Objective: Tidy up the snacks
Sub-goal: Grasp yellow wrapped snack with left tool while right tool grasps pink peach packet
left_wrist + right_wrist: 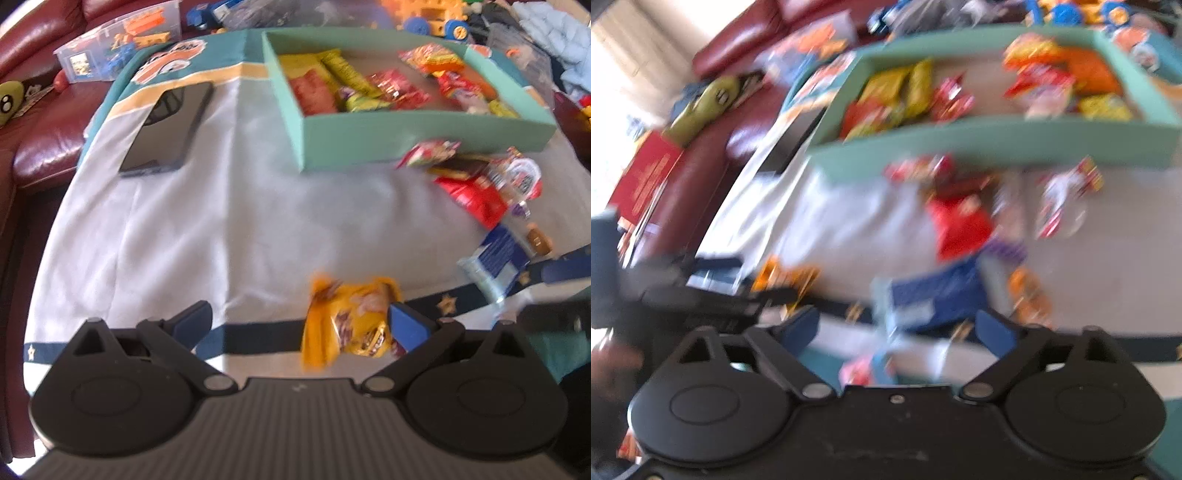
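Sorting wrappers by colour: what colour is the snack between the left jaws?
Yellow snack, clearest in the left wrist view.

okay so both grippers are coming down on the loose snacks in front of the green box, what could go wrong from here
1. The left gripper is open, and the yellow packet sits hard against one finger rather than centred, so closing may nudge it away or pinch only a crinkly edge.
2. The right gripper is open over the blue packet, which lies among other wrappers; it might catch two.
3. The phone lies on the cloth beside the green box; a sweeping carry could knock it.

Both tools (299, 323) (897, 326) wide-jawed, angled down
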Demonstrator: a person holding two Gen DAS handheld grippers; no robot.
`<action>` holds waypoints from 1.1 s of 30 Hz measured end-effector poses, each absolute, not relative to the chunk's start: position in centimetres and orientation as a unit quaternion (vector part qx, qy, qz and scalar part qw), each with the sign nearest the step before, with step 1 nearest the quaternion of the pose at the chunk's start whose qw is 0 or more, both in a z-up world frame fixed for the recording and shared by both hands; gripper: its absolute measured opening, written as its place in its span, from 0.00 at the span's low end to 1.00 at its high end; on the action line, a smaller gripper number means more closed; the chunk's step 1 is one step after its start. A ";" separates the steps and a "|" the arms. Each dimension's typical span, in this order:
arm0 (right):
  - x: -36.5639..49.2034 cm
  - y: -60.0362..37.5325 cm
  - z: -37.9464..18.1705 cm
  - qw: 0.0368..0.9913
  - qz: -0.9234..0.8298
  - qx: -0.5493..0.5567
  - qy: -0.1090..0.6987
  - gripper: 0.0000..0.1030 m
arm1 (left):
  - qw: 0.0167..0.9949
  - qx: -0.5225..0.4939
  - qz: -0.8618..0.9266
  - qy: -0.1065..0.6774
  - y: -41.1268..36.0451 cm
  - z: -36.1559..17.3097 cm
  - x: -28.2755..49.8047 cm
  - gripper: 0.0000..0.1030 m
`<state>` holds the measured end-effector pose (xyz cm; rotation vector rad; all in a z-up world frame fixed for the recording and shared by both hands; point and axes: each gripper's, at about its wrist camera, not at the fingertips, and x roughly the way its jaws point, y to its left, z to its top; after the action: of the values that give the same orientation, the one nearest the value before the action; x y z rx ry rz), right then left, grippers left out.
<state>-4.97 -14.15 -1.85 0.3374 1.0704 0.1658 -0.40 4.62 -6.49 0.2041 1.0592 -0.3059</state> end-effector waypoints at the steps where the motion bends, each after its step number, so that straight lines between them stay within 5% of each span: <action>1: -5.2 -13.7 -2.2 0.839 0.086 0.153 0.515 0.79 | 0.846 0.093 -0.143 0.504 4.9 -6.6 -0.4 1.00; 9: -6.8 -11.2 -3.3 0.826 0.114 0.093 0.543 0.58 | 0.847 0.082 -0.139 0.507 5.5 -6.9 -0.5 1.00; 13: -7.5 -10.1 -3.0 0.832 0.119 0.045 0.540 0.31 | 0.844 0.084 -0.144 0.509 4.8 -7.3 -0.4 1.00; 17: -8.2 -9.5 -2.7 0.841 0.110 -0.003 0.530 0.30 | 0.841 0.092 -0.156 0.510 3.7 -7.8 -0.2 0.99; 19: -8.1 -10.2 -2.7 0.846 0.089 0.000 0.526 0.29 | 0.844 0.091 -0.162 0.503 3.2 -7.9 -0.2 0.90; 21: -8.0 -11.3 -2.6 0.850 0.068 0.015 0.522 0.29 | 0.852 0.098 -0.165 0.487 2.7 -7.6 -0.5 0.60; 24: -8.4 -13.0 -2.1 0.857 0.043 0.039 0.511 0.29 | 0.856 0.098 -0.175 0.477 2.3 -7.0 -0.8 0.29; 33: -9.0 -16.1 -0.6 0.871 0.029 0.086 0.483 0.29 | 0.863 0.074 -0.179 0.467 3.0 -4.7 -1.4 0.29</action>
<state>-9.04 -16.10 -0.57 0.1808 1.0098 0.0604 -1.40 2.98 -4.69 0.1543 0.9791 -0.3751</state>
